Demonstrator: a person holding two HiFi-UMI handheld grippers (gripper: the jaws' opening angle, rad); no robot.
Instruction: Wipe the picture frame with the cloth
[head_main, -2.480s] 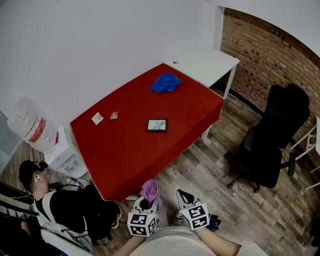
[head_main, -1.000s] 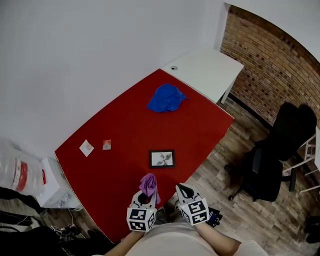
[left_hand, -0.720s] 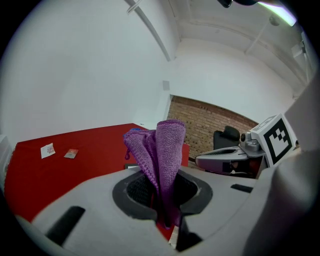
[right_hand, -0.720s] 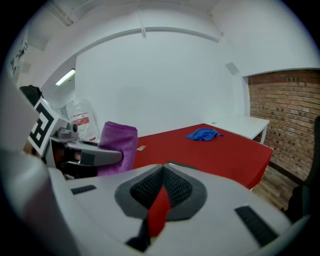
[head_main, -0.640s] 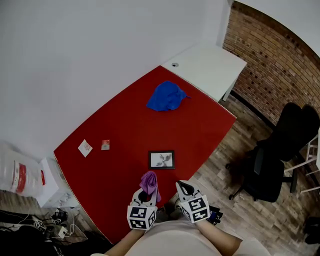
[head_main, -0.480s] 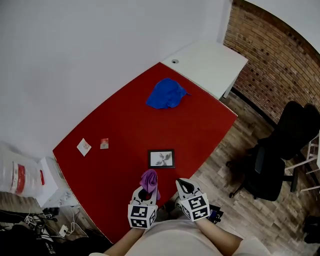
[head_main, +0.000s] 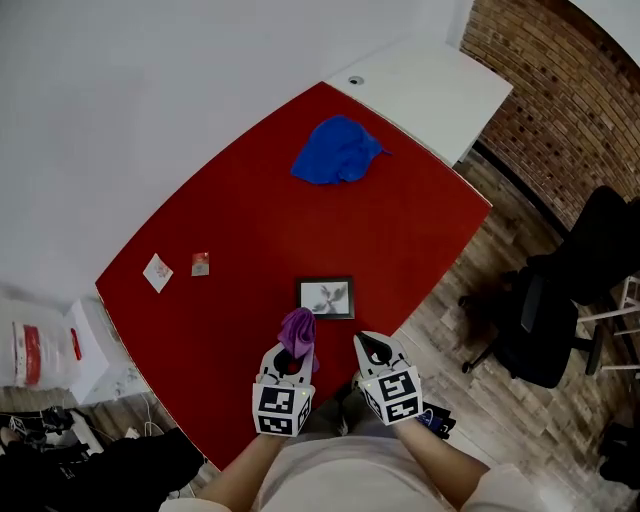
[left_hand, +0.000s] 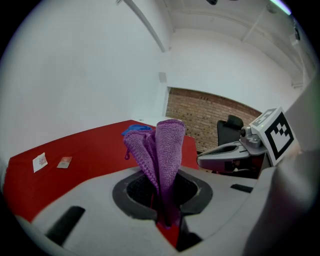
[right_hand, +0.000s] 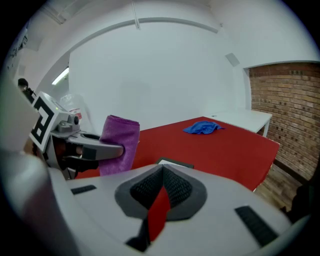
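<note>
A small black picture frame (head_main: 325, 297) lies flat on the red table (head_main: 250, 220), near its front edge; its top edge shows in the right gripper view (right_hand: 174, 163). My left gripper (head_main: 292, 350) is shut on a folded purple cloth (head_main: 298, 331), which stands up from the jaws (left_hand: 162, 155) and also shows at the left of the right gripper view (right_hand: 118, 145). My right gripper (head_main: 371, 347) is shut and holds nothing. Both grippers hover at the table's near edge, just short of the frame.
A crumpled blue cloth (head_main: 337, 150) lies at the far end of the red table. Two small cards (head_main: 156, 272) (head_main: 200, 263) lie at the left. A white desk (head_main: 430, 85) adjoins the far end. A black office chair (head_main: 560, 300) stands on the wood floor at right.
The view has closed in on the table; the grippers, earlier over the floor, now reach the table's near edge just short of the frame. The cloth stays held.
</note>
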